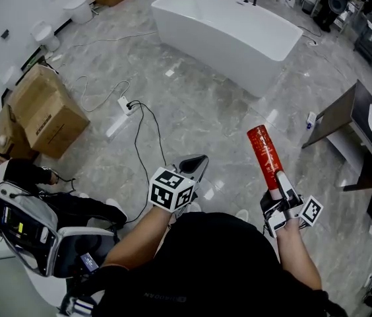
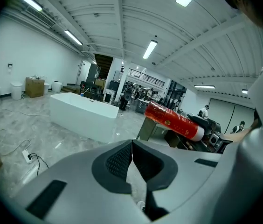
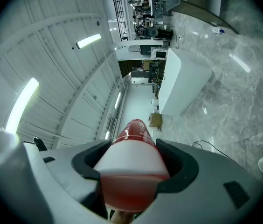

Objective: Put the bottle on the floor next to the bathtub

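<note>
A tall red bottle (image 1: pixel 264 152) with a white cap end sticks up from my right gripper (image 1: pixel 284 191), which is shut on its lower part. In the right gripper view the bottle (image 3: pixel 132 162) fills the gap between the jaws, both pads pressing on it. The white bathtub (image 1: pixel 225 34) stands on the grey marble floor far ahead, well apart from the bottle. My left gripper (image 1: pixel 195 167) hangs at the lower middle, empty, its jaws touching. From the left gripper view the bottle (image 2: pixel 174 121) shows to the right and the bathtub (image 2: pixel 81 114) to the left.
Cardboard boxes (image 1: pixel 44 112) sit at the left. A power strip (image 1: pixel 126 105) with black and white cables lies on the floor between me and the tub. A dark table (image 1: pixel 357 134) stands at the right. A seated person (image 1: pixel 21 174) and a white machine (image 1: pixel 24 231) are at lower left.
</note>
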### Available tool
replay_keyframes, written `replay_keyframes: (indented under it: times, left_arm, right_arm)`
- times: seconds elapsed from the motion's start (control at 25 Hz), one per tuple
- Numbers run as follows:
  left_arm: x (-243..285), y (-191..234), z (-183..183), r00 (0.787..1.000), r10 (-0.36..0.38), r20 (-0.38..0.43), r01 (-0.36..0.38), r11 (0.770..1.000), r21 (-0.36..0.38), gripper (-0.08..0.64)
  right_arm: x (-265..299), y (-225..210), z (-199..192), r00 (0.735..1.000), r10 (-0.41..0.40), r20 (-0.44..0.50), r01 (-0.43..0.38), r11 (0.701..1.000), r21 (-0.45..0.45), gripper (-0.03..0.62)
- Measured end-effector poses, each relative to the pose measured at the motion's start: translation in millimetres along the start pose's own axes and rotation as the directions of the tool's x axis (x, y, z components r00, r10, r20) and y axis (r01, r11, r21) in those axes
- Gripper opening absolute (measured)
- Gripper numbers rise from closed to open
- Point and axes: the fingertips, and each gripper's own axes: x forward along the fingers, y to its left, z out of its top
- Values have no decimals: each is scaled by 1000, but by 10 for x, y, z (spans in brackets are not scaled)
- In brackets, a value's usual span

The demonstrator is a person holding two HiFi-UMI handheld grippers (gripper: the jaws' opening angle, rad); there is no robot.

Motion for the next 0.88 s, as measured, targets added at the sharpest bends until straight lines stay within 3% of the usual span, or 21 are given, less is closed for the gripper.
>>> replay_keyframes:
  times: [0.44, 0.88]
  left_arm:
    - [-351, 514, 66, 1000, -25, 8, 25, 999, 20, 17]
    - [-619, 907, 37, 1000, -7, 20, 7, 1000, -2, 17]
  right_arm:
    - [465, 24, -445, 1000, -15, 22, 14, 1000, 15, 293]
    - [928, 65, -720, 999, -22, -41, 22, 1000, 8, 293]
